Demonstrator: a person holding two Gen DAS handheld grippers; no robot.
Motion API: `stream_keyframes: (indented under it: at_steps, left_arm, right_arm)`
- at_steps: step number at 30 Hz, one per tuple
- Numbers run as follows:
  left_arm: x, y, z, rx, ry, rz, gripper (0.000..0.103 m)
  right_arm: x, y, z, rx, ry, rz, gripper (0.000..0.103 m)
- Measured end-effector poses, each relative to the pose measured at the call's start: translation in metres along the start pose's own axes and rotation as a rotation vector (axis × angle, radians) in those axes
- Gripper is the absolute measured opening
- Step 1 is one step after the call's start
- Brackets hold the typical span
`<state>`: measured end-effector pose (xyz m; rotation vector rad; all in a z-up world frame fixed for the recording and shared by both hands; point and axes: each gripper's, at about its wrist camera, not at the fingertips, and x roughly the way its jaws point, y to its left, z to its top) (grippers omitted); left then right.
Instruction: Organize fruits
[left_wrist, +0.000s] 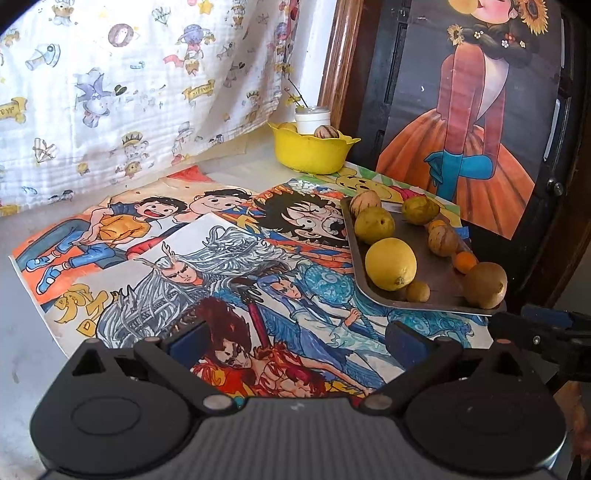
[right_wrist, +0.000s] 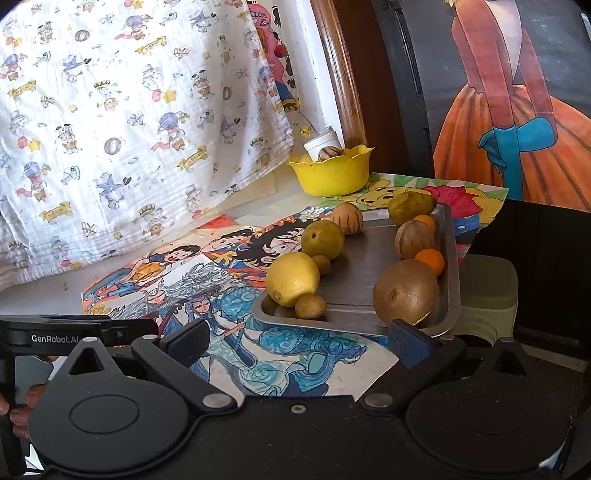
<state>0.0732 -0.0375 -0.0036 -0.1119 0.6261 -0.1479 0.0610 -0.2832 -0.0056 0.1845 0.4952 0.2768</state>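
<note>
A metal tray (left_wrist: 439, 275) (right_wrist: 362, 269) holds several fruits: a large yellow lemon (left_wrist: 390, 263) (right_wrist: 292, 278), green pears (left_wrist: 373, 224) (right_wrist: 322, 239), striped brown melons (left_wrist: 442, 240) (right_wrist: 414, 239), small oranges (left_wrist: 465, 261) (right_wrist: 430, 259) and a brown kiwi-like fruit (left_wrist: 485, 284) (right_wrist: 405, 292). A yellow bowl (left_wrist: 312, 153) (right_wrist: 330, 177) behind it holds a striped fruit (left_wrist: 325, 132) (right_wrist: 330, 153). My left gripper (left_wrist: 295, 341) is open and empty, low over the drawings left of the tray. My right gripper (right_wrist: 297, 341) is open and empty just in front of the tray's near edge.
Colourful cartoon drawings (left_wrist: 207, 258) (right_wrist: 207, 269) cover the table. A white jar (left_wrist: 312, 118) (right_wrist: 323, 142) stands behind the bowl. A printed cloth (left_wrist: 129, 92) hangs at the back left. A framed painting (left_wrist: 469, 122) leans at the back right. A pale green tub (right_wrist: 487, 295) sits right of the tray.
</note>
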Motion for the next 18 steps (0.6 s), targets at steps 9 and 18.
stream_keyframes:
  at_steps: [9,18]
  left_arm:
    - [0.006,0.001,-0.001,0.007,0.008,0.016,0.102]
    - [0.009,0.001,-0.003,0.017,0.015,0.006,0.102]
  right_arm:
    - [0.006,-0.004,-0.001,0.008,-0.005,-0.001,0.102]
    - [0.011,-0.006,-0.003,0.019,0.001,0.003,0.102]
